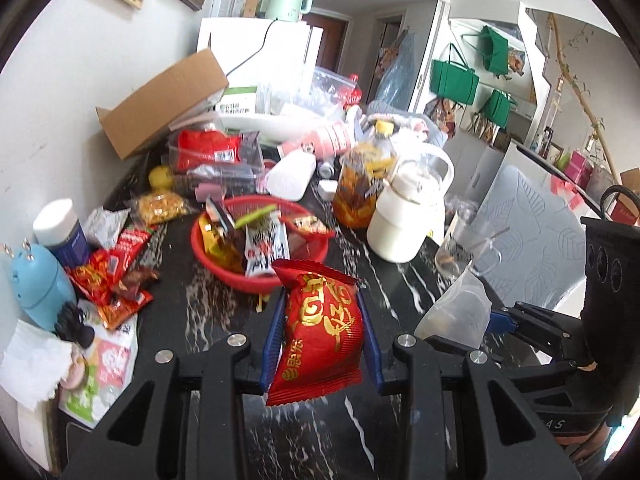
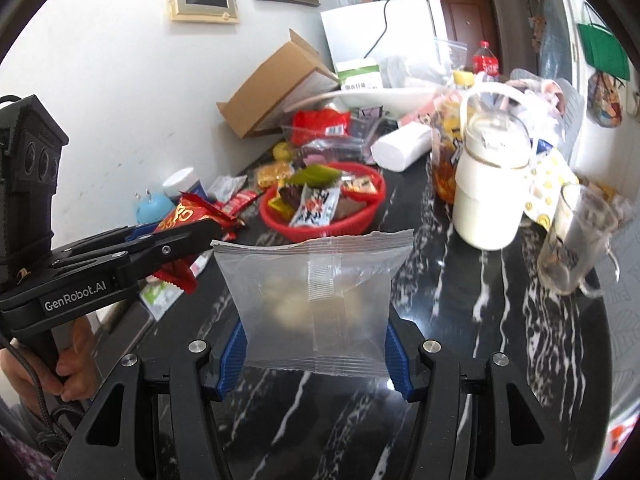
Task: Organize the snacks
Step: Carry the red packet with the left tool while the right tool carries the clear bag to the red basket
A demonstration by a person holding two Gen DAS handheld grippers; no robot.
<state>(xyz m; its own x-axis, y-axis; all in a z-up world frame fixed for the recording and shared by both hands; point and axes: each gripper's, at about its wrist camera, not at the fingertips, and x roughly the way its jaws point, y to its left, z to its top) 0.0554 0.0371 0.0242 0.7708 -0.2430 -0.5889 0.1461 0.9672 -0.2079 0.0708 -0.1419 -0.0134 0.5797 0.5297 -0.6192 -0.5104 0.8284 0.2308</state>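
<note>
My left gripper [image 1: 322,320] is shut on a red snack packet with gold characters [image 1: 320,332], held above the black marble table just in front of the red basket [image 1: 224,260]. The basket holds several snack packets. My right gripper [image 2: 316,344] is shut on a clear frosted snack packet [image 2: 312,300], also held above the table, short of the red basket [image 2: 296,228]. In the right wrist view the left gripper [image 2: 200,236] shows at the left with the red packet [image 2: 188,212]. In the left wrist view the clear packet [image 1: 460,312] shows at the right.
Loose red snack packets [image 1: 116,268] lie left of the basket by a blue jar [image 1: 64,232]. A white jug [image 1: 404,216], an oil bottle [image 1: 362,184] and a glass mug [image 2: 576,240] stand to the right. A cardboard box [image 1: 160,104] and clutter fill the back.
</note>
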